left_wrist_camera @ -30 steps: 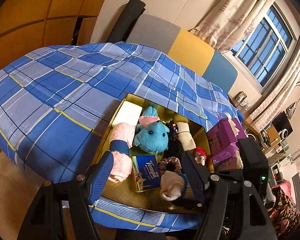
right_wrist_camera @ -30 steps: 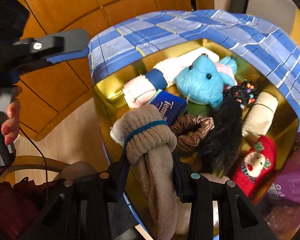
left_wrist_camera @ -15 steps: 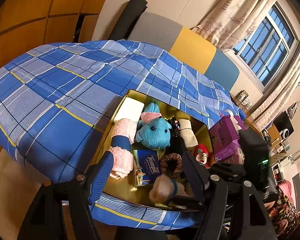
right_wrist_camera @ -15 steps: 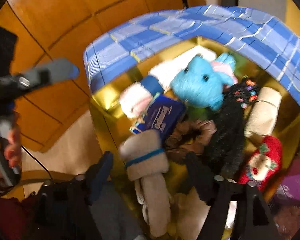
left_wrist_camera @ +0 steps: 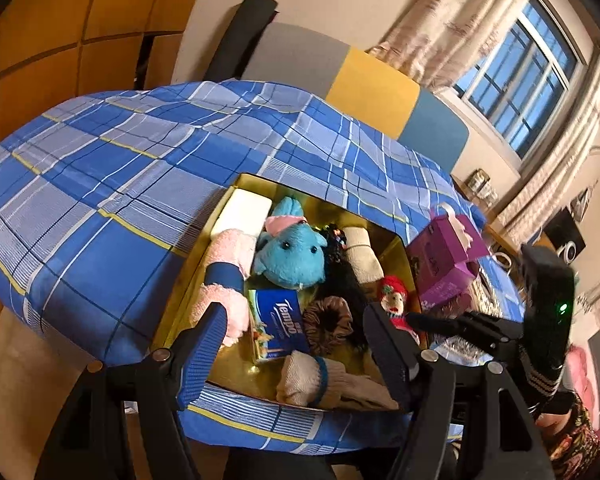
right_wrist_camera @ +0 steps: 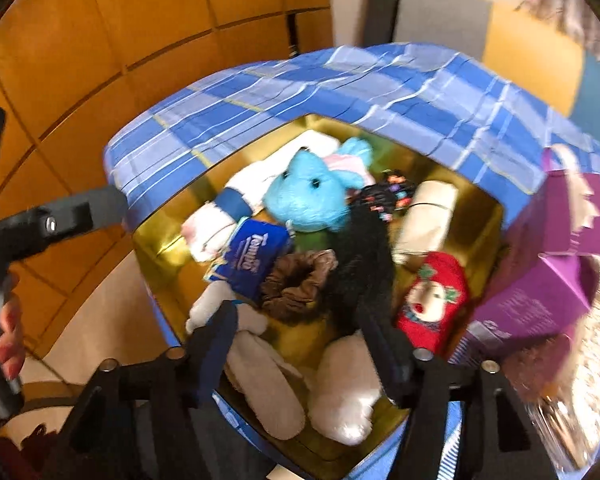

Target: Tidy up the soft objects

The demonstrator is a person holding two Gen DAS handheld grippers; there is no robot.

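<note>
Risk 1: the beige sock [left_wrist_camera: 324, 376] lies at the near edge of the gold box [left_wrist_camera: 236, 376], its tail toward the rim at 5 o'clock in the left wrist view. A snag on a withdrawing finger could, in my judgement, drag it over the rim and off the bench.

Risk 2: the right gripper [right_wrist_camera: 300, 344] has its jaws narrowing with nothing pressed between them. The sock lies below and between the fingers, apart from the pads as far as the blurred right wrist view shows. If the jaws reach it again, they would likely lift it back out.

Risk 3: the box is crowded. The tissue pack [left_wrist_camera: 278, 322] and brown scrunchie [left_wrist_camera: 328, 320] sit just beside the sock at 12 o'clock, so a low pass could disturb them. The purple carton [right_wrist_camera: 548, 272] stands close at 3 o'clock of the right gripper and could be knocked.

Position: in the right wrist view the sock runs from 10 o'clock toward 6 o'clock under the gripper.

The left gripper [left_wrist_camera: 296, 356] is spread wide and empty, above the box's near edge; the sock shows between its fingers, lower and untouched.
</note>
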